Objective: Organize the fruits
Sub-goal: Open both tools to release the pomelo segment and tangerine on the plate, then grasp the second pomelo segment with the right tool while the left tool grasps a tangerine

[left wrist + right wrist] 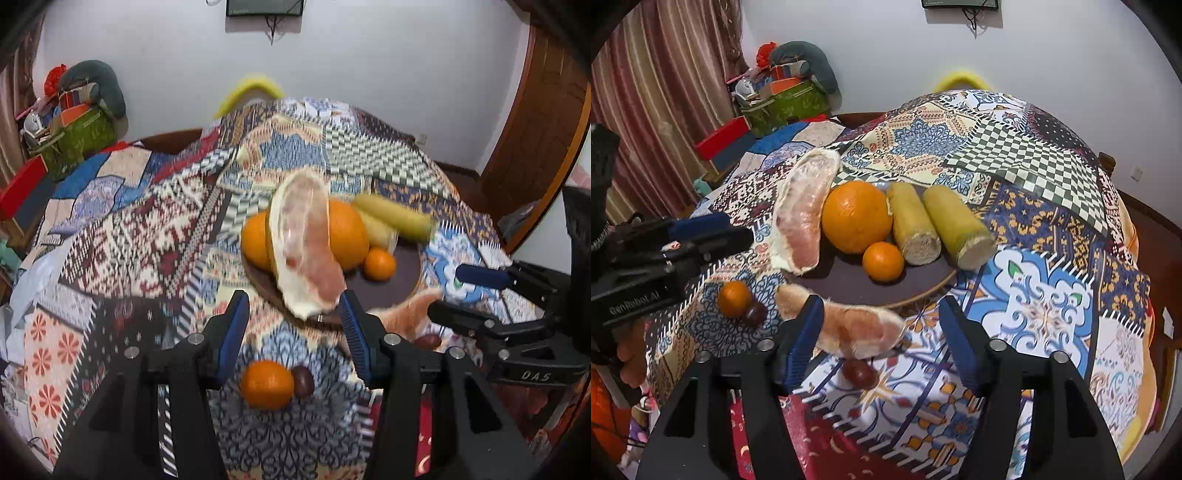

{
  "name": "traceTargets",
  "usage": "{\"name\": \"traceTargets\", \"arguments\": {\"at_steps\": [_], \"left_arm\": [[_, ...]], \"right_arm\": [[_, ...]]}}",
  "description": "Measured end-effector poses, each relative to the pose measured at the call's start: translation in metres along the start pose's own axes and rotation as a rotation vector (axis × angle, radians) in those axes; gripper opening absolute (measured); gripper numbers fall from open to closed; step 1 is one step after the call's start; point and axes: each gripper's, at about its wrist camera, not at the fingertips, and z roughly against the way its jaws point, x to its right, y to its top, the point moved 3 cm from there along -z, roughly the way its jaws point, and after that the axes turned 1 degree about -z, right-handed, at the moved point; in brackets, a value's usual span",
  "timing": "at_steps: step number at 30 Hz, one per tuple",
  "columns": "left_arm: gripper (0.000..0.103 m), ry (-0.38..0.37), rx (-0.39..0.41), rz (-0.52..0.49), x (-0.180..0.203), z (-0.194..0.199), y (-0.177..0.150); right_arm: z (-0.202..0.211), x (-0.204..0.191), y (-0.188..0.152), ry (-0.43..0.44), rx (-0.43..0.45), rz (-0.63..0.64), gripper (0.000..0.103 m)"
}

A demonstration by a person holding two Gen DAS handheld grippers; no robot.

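Observation:
A dark round plate (849, 275) holds a big orange (856, 216), a small orange (882, 261), two sugarcane pieces (914, 223) and a pomelo wedge (803, 210) leaning on its left edge. My left gripper (293, 323) is open just in front of that pomelo wedge (306, 243). My right gripper (879, 332) is open around a second pomelo wedge (849, 326) on the cloth, which touches only the left finger. A small orange (734, 298) and a dark round fruit (754, 314) lie left of it; another dark fruit (858, 371) lies below.
The table wears a patchwork cloth (1045, 314). A yellow chair back (962, 79) stands behind it. Boxes and bags (783, 99) pile up at the back left. A wooden door (543, 147) is at the right.

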Motion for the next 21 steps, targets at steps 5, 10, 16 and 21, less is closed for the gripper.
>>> {"name": "traceTargets", "arguments": {"at_steps": [5,10,16,21], "left_arm": [[0.05,-0.005,-0.049,0.004,0.0,-0.009,-0.017],[0.05,0.001,-0.063,0.002,0.005,-0.016,-0.028],[0.05,0.011,-0.064,-0.017,0.01,-0.021,-0.026],[0.05,0.01,-0.068,-0.004,0.006,-0.023,-0.024]], "right_arm": [[-0.011,0.001,-0.008,0.003,-0.031,-0.007,0.062],[-0.022,0.003,-0.007,0.035,-0.056,-0.034,0.062],[-0.02,-0.009,-0.012,0.088,-0.06,-0.012,0.063],[-0.01,-0.015,-0.014,0.113,-0.048,0.008,0.063]]}}
